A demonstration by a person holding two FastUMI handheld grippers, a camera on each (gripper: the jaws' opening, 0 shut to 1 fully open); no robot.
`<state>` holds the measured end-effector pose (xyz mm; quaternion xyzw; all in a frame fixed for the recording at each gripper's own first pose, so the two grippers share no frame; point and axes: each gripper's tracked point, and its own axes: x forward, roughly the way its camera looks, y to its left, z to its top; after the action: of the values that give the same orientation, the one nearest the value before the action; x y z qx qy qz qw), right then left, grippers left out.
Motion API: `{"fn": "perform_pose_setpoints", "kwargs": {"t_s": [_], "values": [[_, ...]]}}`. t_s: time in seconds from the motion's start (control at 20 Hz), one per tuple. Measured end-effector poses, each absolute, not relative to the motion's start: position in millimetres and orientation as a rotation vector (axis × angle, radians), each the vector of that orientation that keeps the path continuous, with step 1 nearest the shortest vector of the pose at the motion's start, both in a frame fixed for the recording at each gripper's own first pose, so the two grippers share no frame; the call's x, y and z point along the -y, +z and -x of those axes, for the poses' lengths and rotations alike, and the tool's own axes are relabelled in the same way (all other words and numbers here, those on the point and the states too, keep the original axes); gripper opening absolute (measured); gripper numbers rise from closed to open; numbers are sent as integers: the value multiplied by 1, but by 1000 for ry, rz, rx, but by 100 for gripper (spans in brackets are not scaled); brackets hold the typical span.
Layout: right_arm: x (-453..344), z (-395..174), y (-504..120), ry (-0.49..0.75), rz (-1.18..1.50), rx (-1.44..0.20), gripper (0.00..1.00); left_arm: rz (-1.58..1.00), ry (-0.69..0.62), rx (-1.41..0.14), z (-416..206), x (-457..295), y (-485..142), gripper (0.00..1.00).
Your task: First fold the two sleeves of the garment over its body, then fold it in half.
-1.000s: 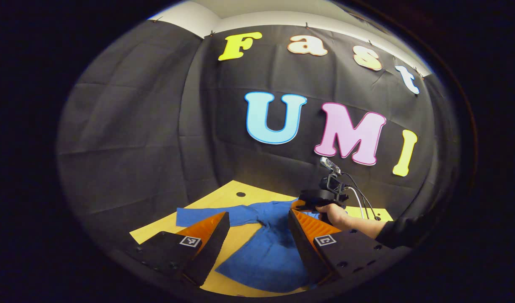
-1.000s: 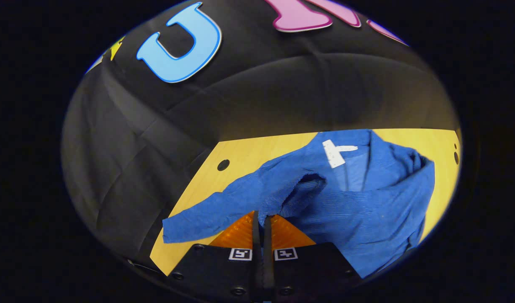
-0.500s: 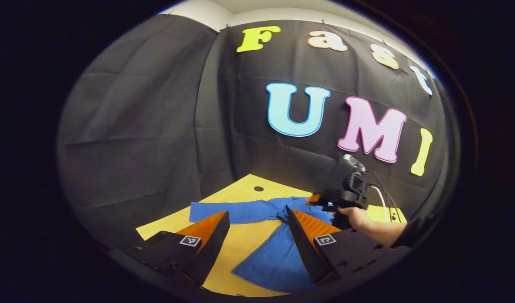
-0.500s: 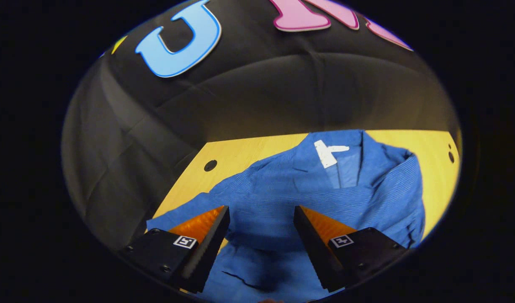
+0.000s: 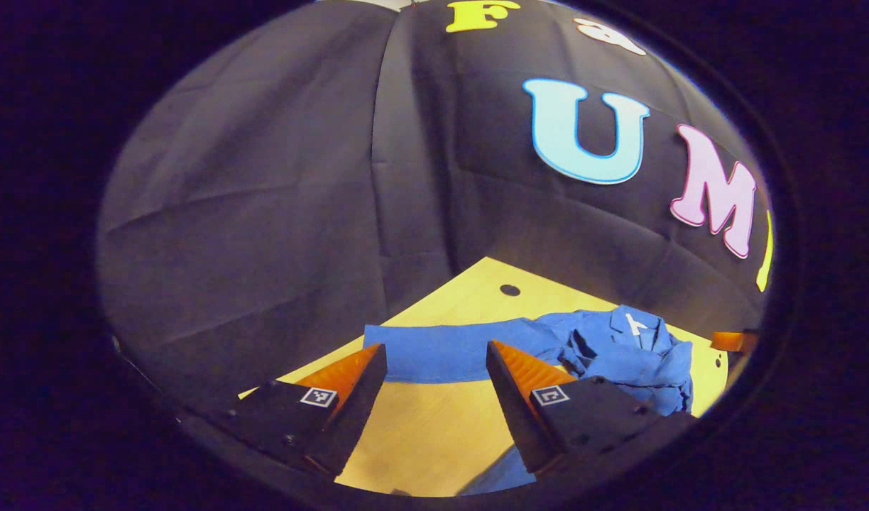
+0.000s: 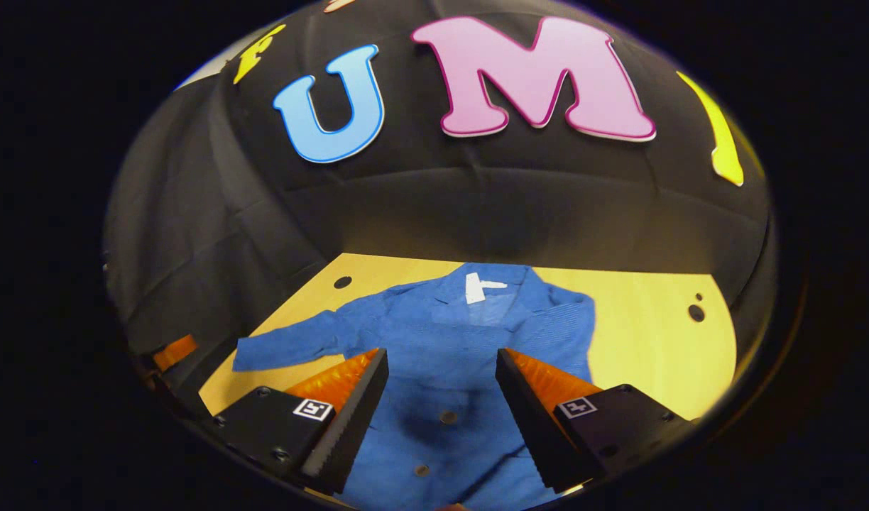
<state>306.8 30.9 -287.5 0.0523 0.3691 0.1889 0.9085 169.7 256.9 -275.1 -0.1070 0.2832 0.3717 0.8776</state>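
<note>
A blue button-up garment (image 6: 470, 333) lies face up on the yellow wooden table (image 6: 647, 326), a white label (image 6: 477, 287) at its collar. One sleeve is folded in over the body. The other sleeve (image 6: 285, 344) stretches out flat to the left. My right gripper (image 6: 441, 353) hovers open over the garment's chest, holding nothing. In the left gripper view the outstretched sleeve (image 5: 441, 351) runs across the table just beyond my left gripper (image 5: 434, 348), which is open and empty. The bunched body (image 5: 633, 351) lies to its right.
Black cloth walls close in the table at the back and left. Round holes are set in the tabletop (image 5: 510, 289) (image 6: 696, 312). Bare wood shows to the right of the garment (image 6: 654, 355) and in front of the sleeve (image 5: 420, 426).
My right gripper opened, let go of the sleeve it had carried over the body, and drew back. My left gripper swung left to face the outstretched sleeve.
</note>
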Motion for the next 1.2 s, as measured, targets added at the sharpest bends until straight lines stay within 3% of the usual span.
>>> {"fn": "perform_pose_setpoints", "kwargs": {"t_s": [0.35, 0.55, 0.8, 1.15, 1.2], "values": [[37, -246, -205, 332, -41, -589, 98, 202, 853, -781, -177, -337, -372, 83], [51, -213, -157, 302, -55, -546, 97, 206, 835, -841, -180, -353, -390, 83], [64, -183, -136, 247, -109, -628, 97, 233, 893, -937, -172, -352, -416, 84], [88, -182, -124, 210, -62, -567, 97, 294, 810, -931, -171, -352, -417, 84], [89, -179, -127, 215, -52, -570, 97, 295, 793, -934, -174, -348, -420, 76]]}}
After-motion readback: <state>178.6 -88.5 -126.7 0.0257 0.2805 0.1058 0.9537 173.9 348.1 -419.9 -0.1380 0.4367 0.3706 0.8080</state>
